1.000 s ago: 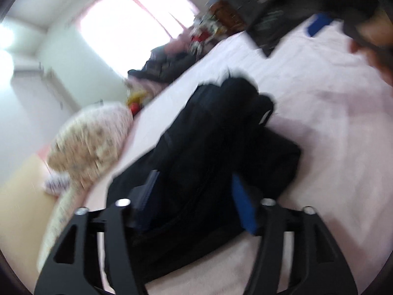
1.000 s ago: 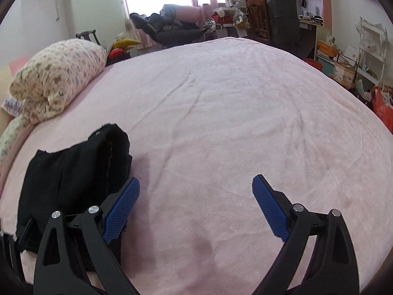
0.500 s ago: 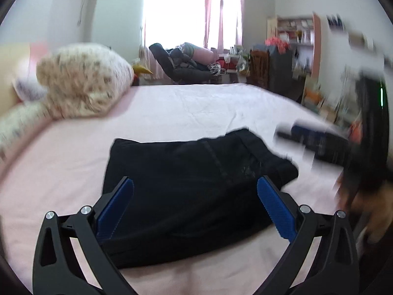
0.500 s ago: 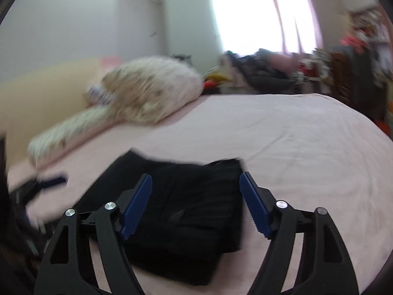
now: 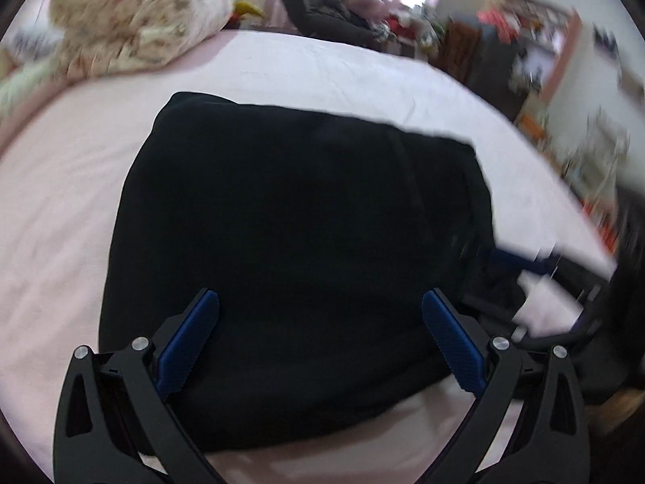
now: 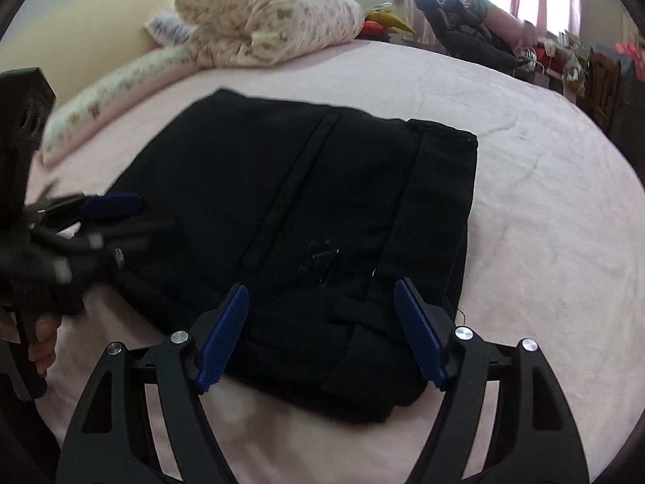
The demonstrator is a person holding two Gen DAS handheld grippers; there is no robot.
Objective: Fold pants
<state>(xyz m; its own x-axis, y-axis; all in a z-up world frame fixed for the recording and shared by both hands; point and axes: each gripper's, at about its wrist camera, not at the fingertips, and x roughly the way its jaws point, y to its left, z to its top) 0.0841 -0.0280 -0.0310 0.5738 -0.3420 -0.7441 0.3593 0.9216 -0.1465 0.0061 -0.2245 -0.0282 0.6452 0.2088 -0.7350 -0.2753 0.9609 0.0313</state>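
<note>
Much of the left wrist view is smearing with motion: the cluttered shelves (image 5: 536,40) at the far right are dissolving into streaks, and the right gripper (image 5: 520,266), crossing at the right edge, is showing only one blue pad and a blurred black frame. In the right wrist view the left gripper (image 6: 109,205) is likewise blurring at the left edge, with part of the hand (image 6: 40,334) gripping its handle being cut off by the frame. One pair of black pants (image 6: 306,234) is lying folded into a thick rectangle on the pink bed cover (image 6: 544,242), near the near-left part of the bed; its near edge is being hidden behind the gripper frames, and its dark cloth is swallowing most detail apart from one long seam and a band along the right side. The left gripper's two blue fingers (image 5: 189,343) are standing at their widest, having just been opening, and are hovering over the near edge of the pants with no cloth pinched between them. The right gripper's two fingers (image 6: 221,343) are standing wide as well, having just been closing somewhat, holding nothing and framing the near right corner of the pants. One floral pillow (image 6: 266,20) is resting at the far left, and one heap of dark clothes (image 6: 463,28) is lying beyond the far edge of the bed.
</note>
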